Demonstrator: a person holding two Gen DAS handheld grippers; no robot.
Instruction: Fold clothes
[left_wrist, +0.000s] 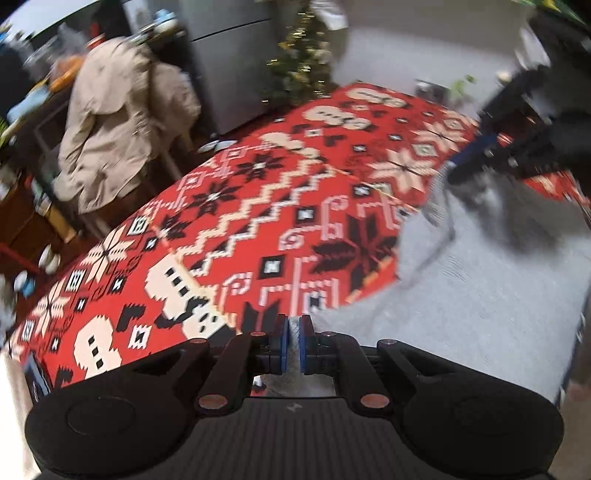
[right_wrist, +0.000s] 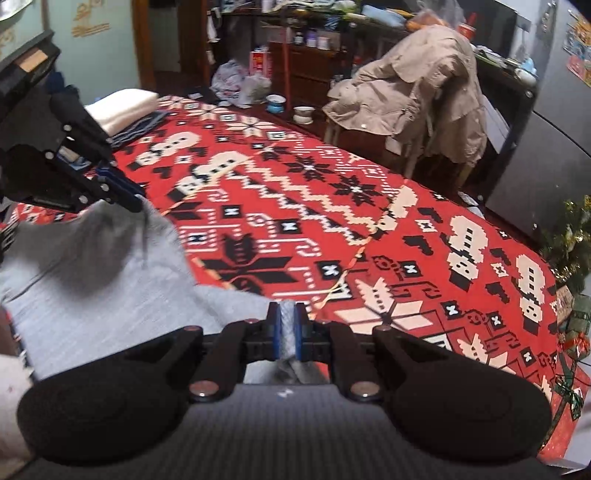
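Left wrist view: black left gripper (left_wrist: 294, 343) fills the bottom, blue pads nearly together, a thin strip of grey cloth (left_wrist: 480, 302) pinched between them. Rest of the cloth spreads to the right over the red patterned tablecloth (left_wrist: 229, 206). Right gripper (left_wrist: 476, 166) shows far right, blurred, at the cloth's far edge. Beige jacket (left_wrist: 118, 122) hangs on a chair in the background.

Right wrist view: right gripper (right_wrist: 286, 332) closest, pads squeezed onto a bunched edge of the grey cloth (right_wrist: 110, 288). Cloth runs left and up to the left gripper (right_wrist: 122, 194), whose tips meet a raised corner of it. Cloth partly lifted, sagging between the two holds, lower part resting on the tablecloth (right_wrist: 369, 206). Stack of folded white and dark items (right_wrist: 125, 110) at the far end.

Judgement: a fold is being carried, both edges gripped. Next move likely needs both grippers travelling together, keeping the edge taut, laying it square on the rest before letting go.
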